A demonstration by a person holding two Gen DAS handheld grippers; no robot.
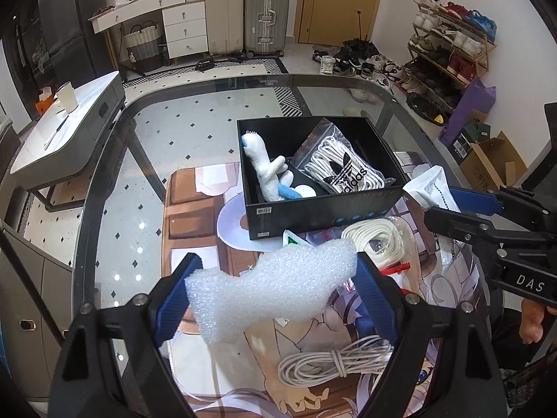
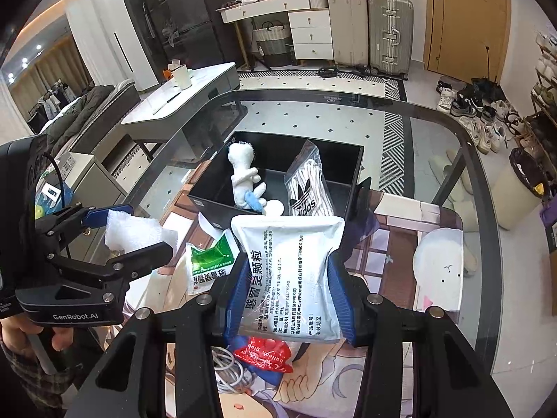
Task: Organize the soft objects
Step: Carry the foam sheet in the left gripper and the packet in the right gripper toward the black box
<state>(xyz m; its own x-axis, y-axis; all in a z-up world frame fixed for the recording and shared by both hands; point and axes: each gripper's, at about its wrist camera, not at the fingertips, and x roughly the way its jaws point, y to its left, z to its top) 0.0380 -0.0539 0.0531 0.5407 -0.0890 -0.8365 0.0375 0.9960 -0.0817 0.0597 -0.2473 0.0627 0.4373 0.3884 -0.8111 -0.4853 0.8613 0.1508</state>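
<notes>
My left gripper (image 1: 275,289) is shut on a white foam piece (image 1: 275,289), held above the glass table; the same left gripper (image 2: 135,233) and foam piece (image 2: 135,231) show at the left of the right wrist view. My right gripper (image 2: 287,282) is shut on a white pouch with printed text (image 2: 289,271), lifted over the mat; this right gripper (image 1: 463,205) and pouch (image 1: 430,188) appear at the right of the left wrist view. Ahead stands a black box (image 1: 313,214) holding a white plush toy (image 1: 264,170) and a bagged white cord (image 1: 343,170).
On the printed mat (image 1: 195,216) lie a coiled white cable (image 1: 330,362), a bagged white rope (image 1: 376,240), a green-and-white packet (image 2: 209,261) and a red packet (image 2: 264,353). The glass table's rim (image 1: 104,160) curves left. A low white table (image 1: 66,132) stands beyond.
</notes>
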